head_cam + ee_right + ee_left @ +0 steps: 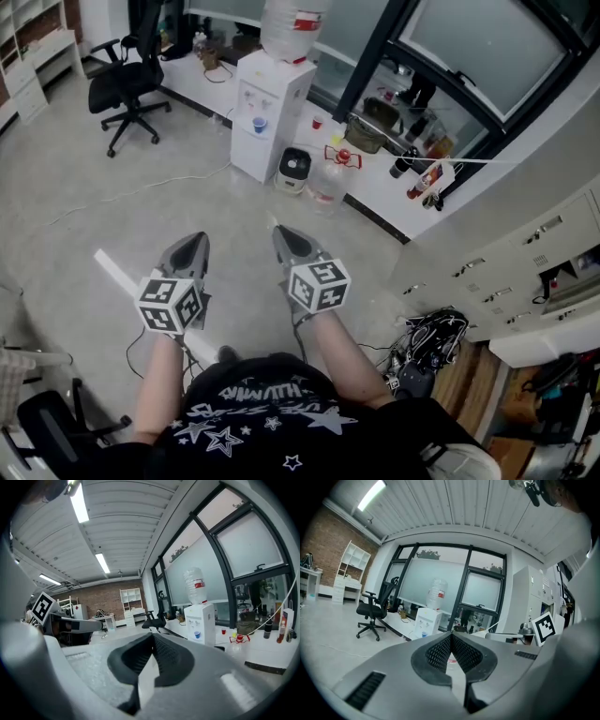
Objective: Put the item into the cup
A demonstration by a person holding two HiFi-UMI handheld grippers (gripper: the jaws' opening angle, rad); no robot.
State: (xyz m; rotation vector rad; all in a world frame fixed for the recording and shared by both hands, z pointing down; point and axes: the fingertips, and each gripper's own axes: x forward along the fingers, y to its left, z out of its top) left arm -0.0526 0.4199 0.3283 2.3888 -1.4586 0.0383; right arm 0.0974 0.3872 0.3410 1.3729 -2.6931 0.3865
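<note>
Head view shows your left gripper [194, 246] and right gripper [287, 236] both closed and empty. A blue cup [260, 124], likely the target, sits well ahead on the water dispenser [281, 84]. No item is in sight, so locate it before opening your jaws.

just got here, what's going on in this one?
A person stands in an office holding the left gripper and right gripper out front, both shut with nothing between the jaws. They point toward a water dispenser with a blue cup in its alcove. Nothing is being handled yet.
</note>
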